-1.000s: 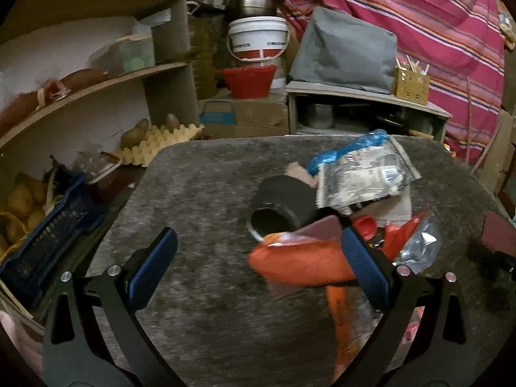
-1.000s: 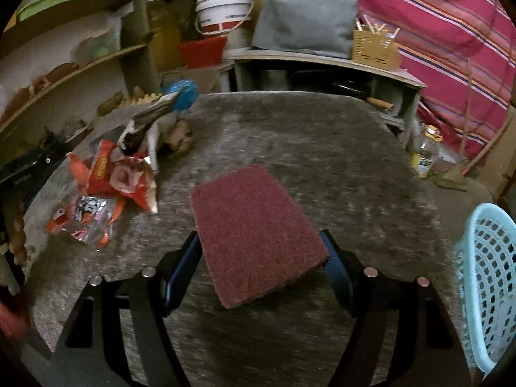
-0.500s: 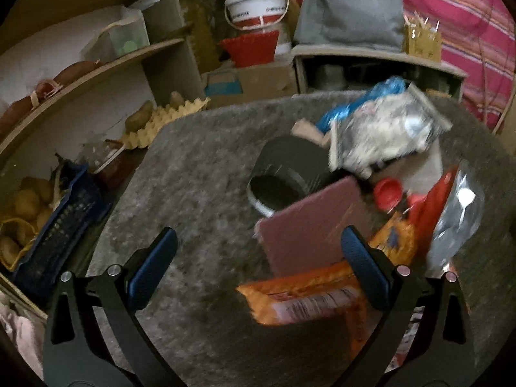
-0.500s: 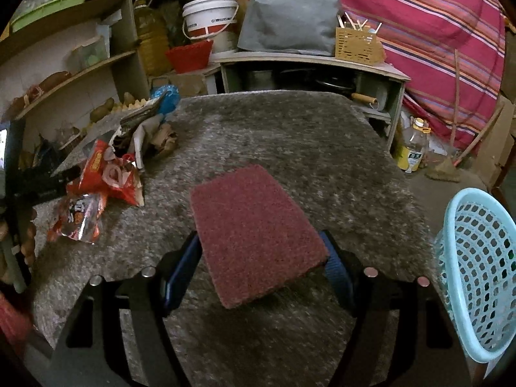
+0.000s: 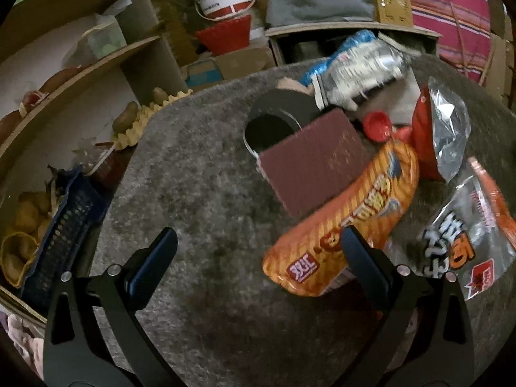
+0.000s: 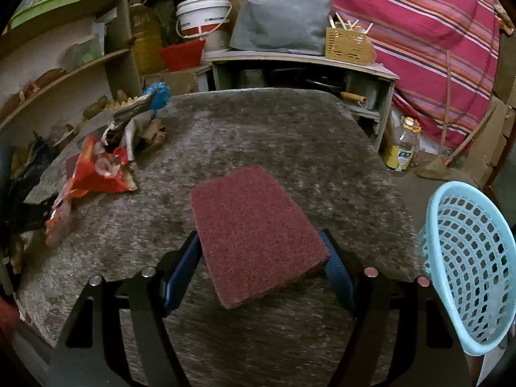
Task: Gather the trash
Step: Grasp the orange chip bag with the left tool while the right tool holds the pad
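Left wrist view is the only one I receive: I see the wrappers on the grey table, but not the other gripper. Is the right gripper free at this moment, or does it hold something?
Observer: It is not free. The right gripper is shut on a dark red scouring pad, which it holds flat above the table.
Operator: Thank you. I also see no bin in my view. Is there any place for the trash?
Observer: Yes. A light blue basket with holes in its wall is beside the table's edge, to the right of that gripper, and its opening is tilted toward the table.
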### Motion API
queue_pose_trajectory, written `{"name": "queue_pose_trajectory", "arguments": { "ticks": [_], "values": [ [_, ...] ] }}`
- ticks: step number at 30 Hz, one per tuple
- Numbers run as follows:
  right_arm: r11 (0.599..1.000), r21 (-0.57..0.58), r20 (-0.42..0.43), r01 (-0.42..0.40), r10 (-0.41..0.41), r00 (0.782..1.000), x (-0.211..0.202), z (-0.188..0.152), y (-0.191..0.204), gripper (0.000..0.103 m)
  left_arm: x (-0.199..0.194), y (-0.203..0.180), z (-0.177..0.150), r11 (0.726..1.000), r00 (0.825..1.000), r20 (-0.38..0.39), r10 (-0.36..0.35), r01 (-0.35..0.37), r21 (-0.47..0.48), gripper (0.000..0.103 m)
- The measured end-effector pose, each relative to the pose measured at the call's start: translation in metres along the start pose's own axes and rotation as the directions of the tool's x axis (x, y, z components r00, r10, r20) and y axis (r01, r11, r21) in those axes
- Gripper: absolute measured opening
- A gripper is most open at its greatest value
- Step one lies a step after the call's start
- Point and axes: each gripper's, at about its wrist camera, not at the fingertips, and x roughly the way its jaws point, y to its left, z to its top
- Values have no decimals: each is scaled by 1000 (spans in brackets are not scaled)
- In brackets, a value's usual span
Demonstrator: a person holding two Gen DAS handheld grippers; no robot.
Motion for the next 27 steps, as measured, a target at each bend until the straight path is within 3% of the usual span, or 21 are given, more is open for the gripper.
{"name": "queue_pose_trajectory", "arguments": {
  "ticks": [11,20,24,27],
  "values": [
    [1000,11,-2,2,-1,1000,5,2,3,73,11,3,-6,998,996,-63,-62,61,-24,95],
    [1000,18,15,4,-4,1000,3,5,4,73,13,4,-8,973,973,-79,-215,206,-109,48],
    [1000,17,19,5,-5,1000,3,5,4,73,9,2,-7,974,976,-71,-205,196,-111,6],
    [1000,19,27,6,-7,1000,1,6,3,73,3,7,-5,967,972,-56,-229,220,-128,3]
  ]
}}
